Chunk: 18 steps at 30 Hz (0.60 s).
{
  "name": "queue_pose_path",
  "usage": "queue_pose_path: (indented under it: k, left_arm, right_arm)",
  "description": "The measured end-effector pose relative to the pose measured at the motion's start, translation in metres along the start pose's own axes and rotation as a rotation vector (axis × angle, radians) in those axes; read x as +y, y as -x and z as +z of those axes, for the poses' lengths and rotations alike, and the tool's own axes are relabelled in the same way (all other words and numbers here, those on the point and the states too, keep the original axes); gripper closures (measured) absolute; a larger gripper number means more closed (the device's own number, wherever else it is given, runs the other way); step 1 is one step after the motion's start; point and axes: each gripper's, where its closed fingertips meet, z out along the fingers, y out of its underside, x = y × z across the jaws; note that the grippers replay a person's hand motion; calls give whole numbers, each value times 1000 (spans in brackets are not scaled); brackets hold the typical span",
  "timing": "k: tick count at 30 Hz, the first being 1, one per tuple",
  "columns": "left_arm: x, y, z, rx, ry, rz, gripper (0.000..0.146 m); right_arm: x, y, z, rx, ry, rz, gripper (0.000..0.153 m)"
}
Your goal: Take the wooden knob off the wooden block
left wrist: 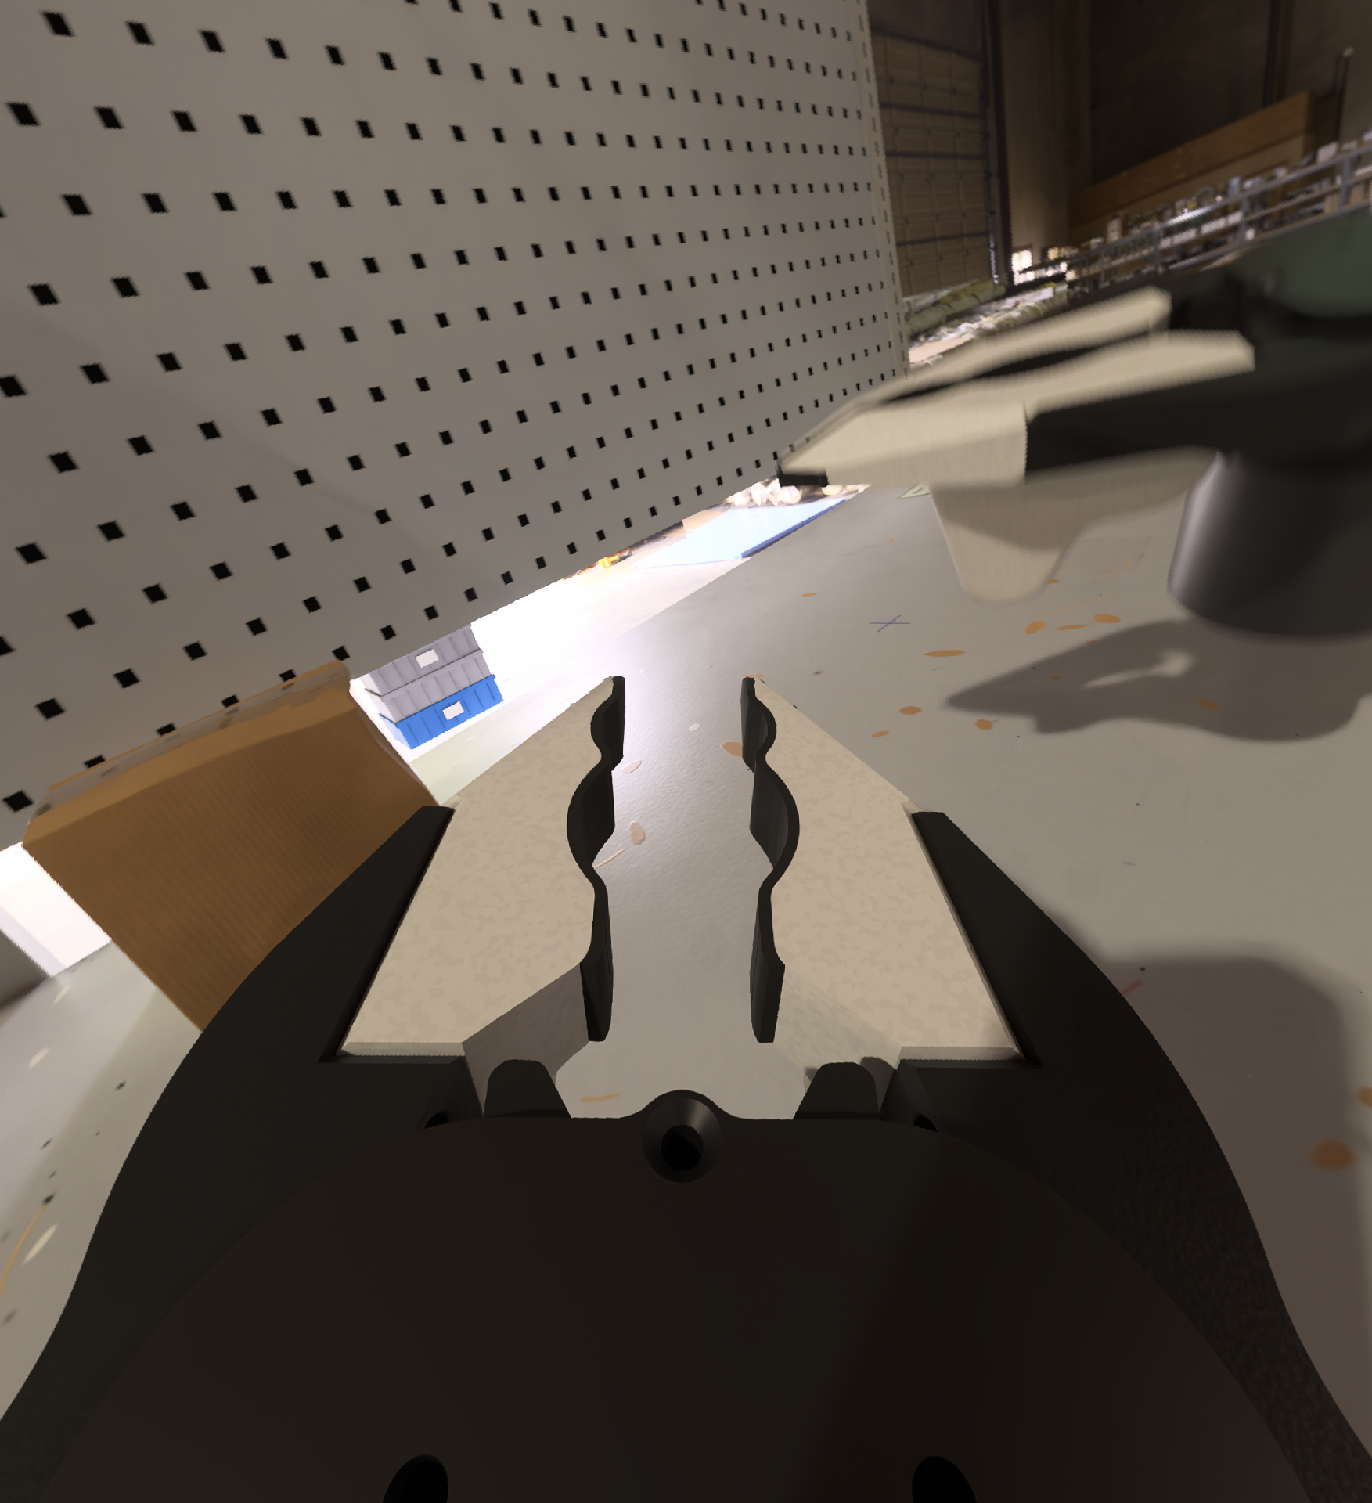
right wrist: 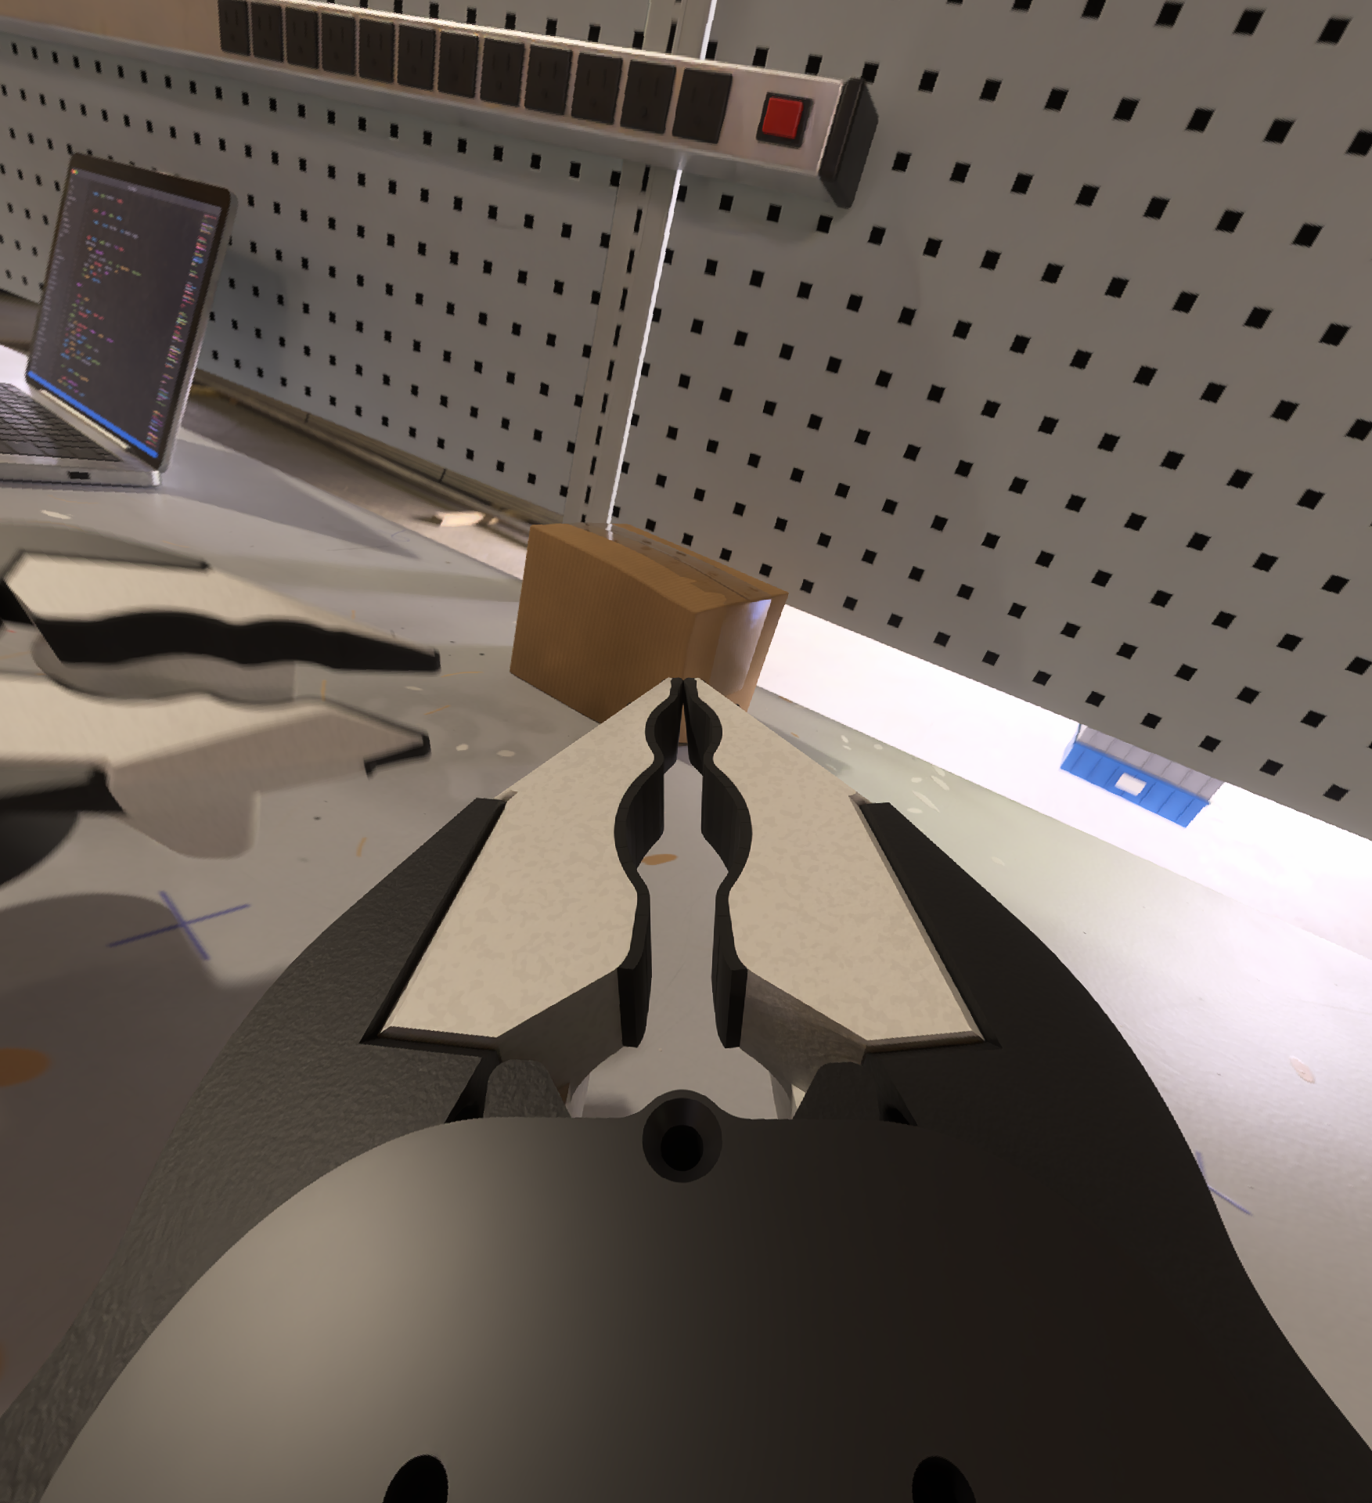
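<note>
1. Straight ahead of the right tongs (right wrist: 678, 685), just past their tips: the wooden block (right wrist: 625, 626), at the back edge of the table (right wrist: 1073, 1017), close under the pegboard (right wrist: 1073, 366).
2. Right tongs: pressed together at the tips, with nothing seen between them. Touching the block or just short of it: cannot tell.
3. Left tongs (left wrist: 682, 687): apart, gripping nothing, with only bare table showing between the fingers. Aimed toward the back edge, with the block off to their left and not touching.
4. Wooden knob: not to be made out in either view. On the block's top face, only a few small dark marks, too small to read.
5. Hidden: the block's lower front corner, behind the right tongs' tips. In the left wrist view, its near lower corner, behind the black body of the left tongs.
6. Blurred: each pair of tongs as seen from the other. In the right wrist view, the left pair low at the left, off the line from the right tongs to the block.
7. Toward the back left corner of the table: an open laptop (right wrist: 97, 325) with a lit dark screen.
8. On the pegboard above the block: a long power strip (right wrist: 544, 81) with a red switch.
9. Past the back edge, through the gap under the pegboard: a blue bin (right wrist: 1129, 781).
10. Across the tabletop: orange flecks and thin blue crosses.
</note>
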Motion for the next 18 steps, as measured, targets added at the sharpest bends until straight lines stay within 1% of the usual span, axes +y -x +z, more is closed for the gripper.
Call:
queue_pose_path:
  k: [3,5,6,8,10,12,14,15,16,18]
  left_arm:
    - [1,8,-3,-24,-1,-23,120]
    - [2,9,-4,-30,8,-19,120]
    - [1,5,-4,-3,29,-21,122]
    - [-12,-7,-6,108,106,-41,125]
    - [-32,-4,-15,108,204,-74,125]
    - [-56,9,-34,97,240,-129,124]
    - [-68,41,-64,-1,302,-205,118]
    - [-66,61,-84,-63,366,-252,114]
    - [-57,80,-107,-129,467,-301,112]
    - [-40,114,-149,-214,634,-317,107]
  right_arm:
    - [19,10,-1,15,-96,-59,153]
    - [20,16,-4,-11,-134,-140,153]
    - [20,17,-5,-12,-152,-166,153]
    - [23,16,-4,-4,-152,-169,153]
    - [25,17,-2,-10,-134,-162,153]
    - [25,18,-2,-29,-137,-155,153]
    - [26,20,-1,-48,-137,-146,153]
    - [25,20,0,-55,-134,-144,153]
    - [25,21,0,-61,-132,-144,153]
    - [24,22,1,-78,-135,-140,153]
